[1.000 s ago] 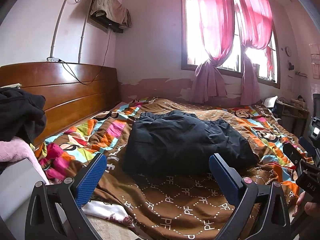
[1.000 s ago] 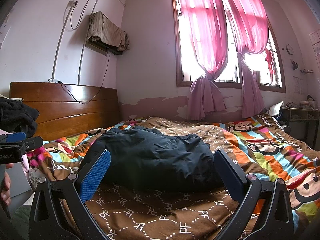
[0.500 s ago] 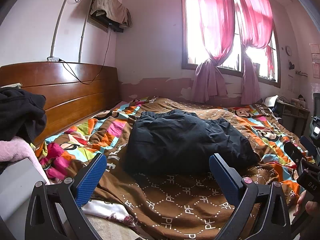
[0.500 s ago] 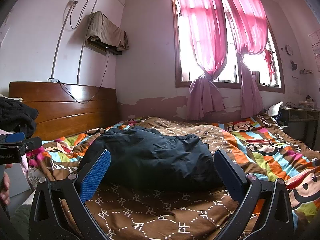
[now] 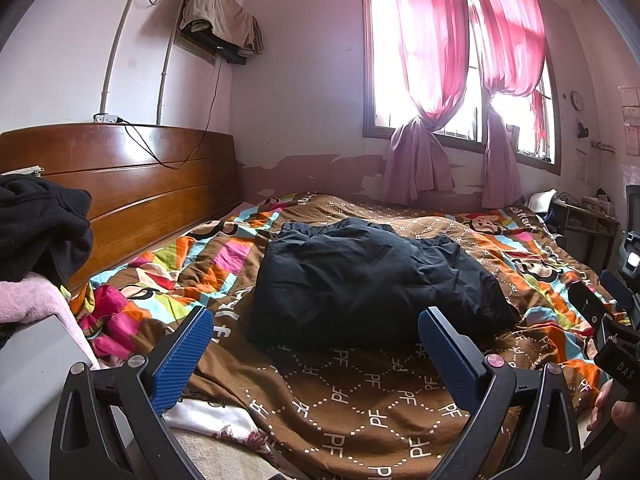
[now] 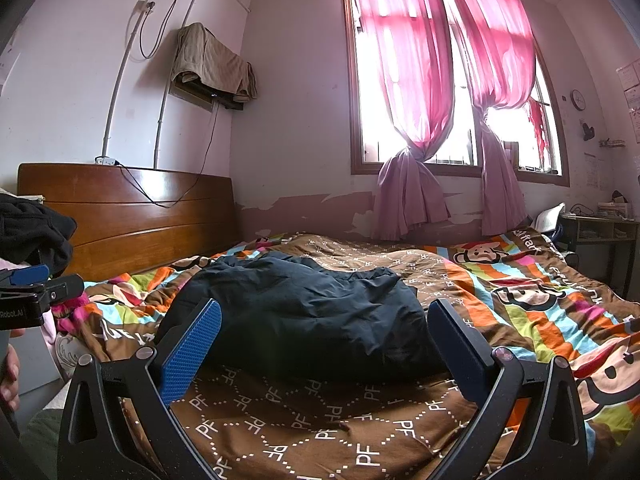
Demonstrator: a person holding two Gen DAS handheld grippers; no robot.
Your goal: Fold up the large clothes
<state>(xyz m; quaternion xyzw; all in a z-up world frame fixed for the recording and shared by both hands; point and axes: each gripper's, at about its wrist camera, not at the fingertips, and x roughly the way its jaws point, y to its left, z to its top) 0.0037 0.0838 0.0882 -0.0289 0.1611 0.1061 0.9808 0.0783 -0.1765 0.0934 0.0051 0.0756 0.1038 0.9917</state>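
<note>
Dark navy jacket bundled on patterned quilt, unmoved over the last second; left tool and right tool wide open, empty; folding seemingly complete.

Slightly nearer view of dark garment
</note>
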